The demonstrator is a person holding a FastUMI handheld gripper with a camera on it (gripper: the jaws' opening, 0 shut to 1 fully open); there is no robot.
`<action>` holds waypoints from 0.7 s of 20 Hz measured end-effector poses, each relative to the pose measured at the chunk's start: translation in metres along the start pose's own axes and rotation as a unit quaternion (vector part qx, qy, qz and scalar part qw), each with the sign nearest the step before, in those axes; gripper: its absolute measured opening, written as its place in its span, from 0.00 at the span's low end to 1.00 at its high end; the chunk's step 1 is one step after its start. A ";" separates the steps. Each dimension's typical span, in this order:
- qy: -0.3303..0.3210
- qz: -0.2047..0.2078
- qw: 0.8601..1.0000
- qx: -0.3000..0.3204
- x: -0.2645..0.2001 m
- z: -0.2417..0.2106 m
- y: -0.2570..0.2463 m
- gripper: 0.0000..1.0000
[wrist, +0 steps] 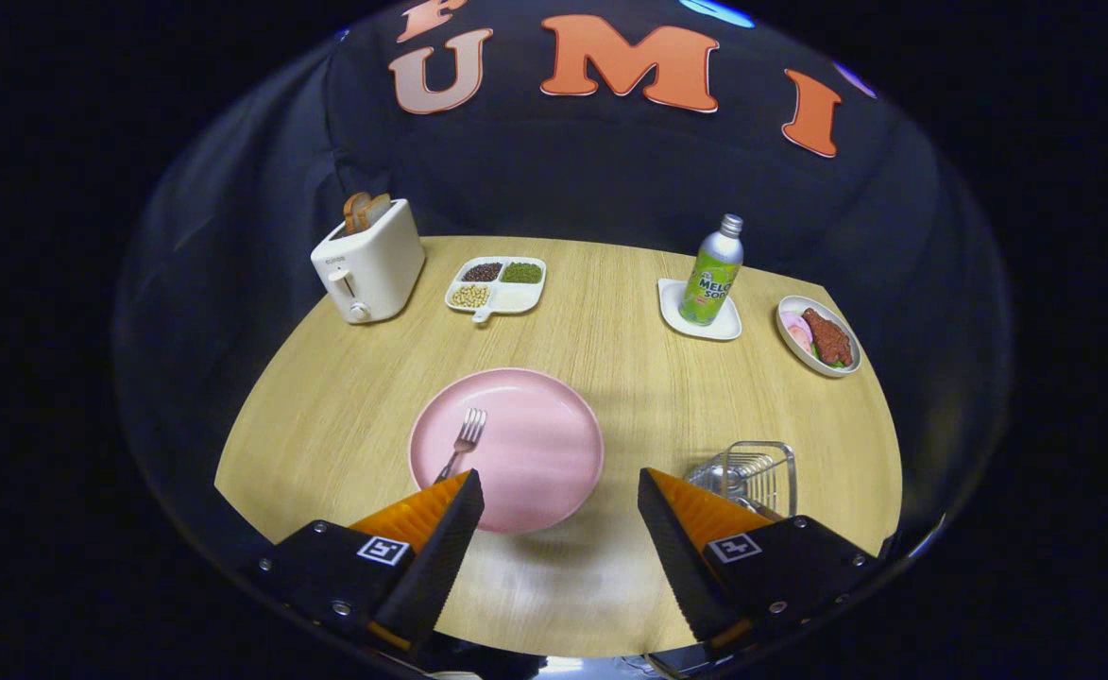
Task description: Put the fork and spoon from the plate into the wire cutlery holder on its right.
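Holding my gripper (561, 515) with fingers apart and empty, I judge the thin silver metal fork (461, 444) lying on the round pink plate (554, 463) light, stiff and slippery, best pinched mid-handle for the wire cutlery holder (752, 472).

The fork's (464, 440) handle end is covered by one of the fingers (440, 529), the wire cutlery holder's (752, 472) near side by the other, and its contents cannot be made out.
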State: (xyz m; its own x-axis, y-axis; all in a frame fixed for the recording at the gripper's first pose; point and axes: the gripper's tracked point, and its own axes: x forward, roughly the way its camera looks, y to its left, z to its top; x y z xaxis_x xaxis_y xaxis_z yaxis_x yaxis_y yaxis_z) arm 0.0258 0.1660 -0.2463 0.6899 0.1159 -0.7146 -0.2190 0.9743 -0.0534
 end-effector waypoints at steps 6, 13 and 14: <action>-0.034 -0.014 0.999 0.023 0.021 -0.002 0.044 0.98; -0.021 -0.027 0.999 0.004 0.051 -0.028 0.076 0.99; -0.018 -0.027 0.999 0.003 0.053 -0.031 0.079 0.99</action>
State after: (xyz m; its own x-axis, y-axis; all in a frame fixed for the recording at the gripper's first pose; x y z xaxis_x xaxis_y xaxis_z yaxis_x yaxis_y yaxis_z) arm 0.0243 0.2430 -0.3098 0.7250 0.0708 -0.6851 -0.1772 0.9804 -0.0862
